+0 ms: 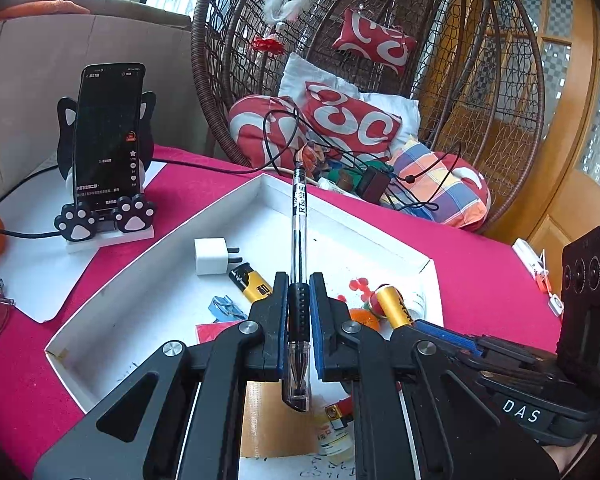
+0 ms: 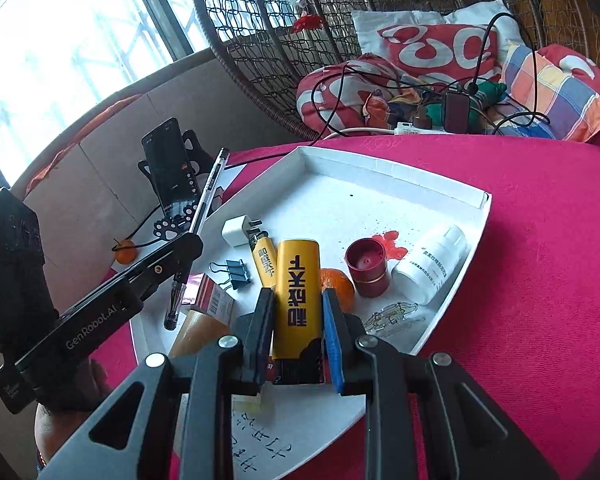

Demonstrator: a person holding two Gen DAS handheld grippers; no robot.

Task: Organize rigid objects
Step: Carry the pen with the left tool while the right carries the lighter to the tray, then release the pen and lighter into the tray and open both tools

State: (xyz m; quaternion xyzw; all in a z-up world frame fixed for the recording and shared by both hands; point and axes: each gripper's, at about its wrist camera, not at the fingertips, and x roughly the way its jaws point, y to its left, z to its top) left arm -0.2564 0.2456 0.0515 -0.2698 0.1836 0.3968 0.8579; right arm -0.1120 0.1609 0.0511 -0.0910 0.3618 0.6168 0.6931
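The shallow white cardboard tray [image 2: 384, 172] on the red-clothed counter [image 2: 540, 240] lies directly below both grippers. The right hand-held gripper [image 2: 296, 320] clamps a yellow lighter [image 2: 298, 296] pointing away along its fingers over the tray's near edge, while the left hand-held gripper [image 1: 299, 312] pinches a clear black-ink pen [image 1: 299, 240] lengthwise, tip toward the camera, over the tray's middle.

My left jaws clamp a clear black-ink pen [image 1: 299, 240] by its grip, pointing forward above the white tray [image 1: 148, 264]. My right jaws pinch an upright yellow lighter [image 2: 297, 300].
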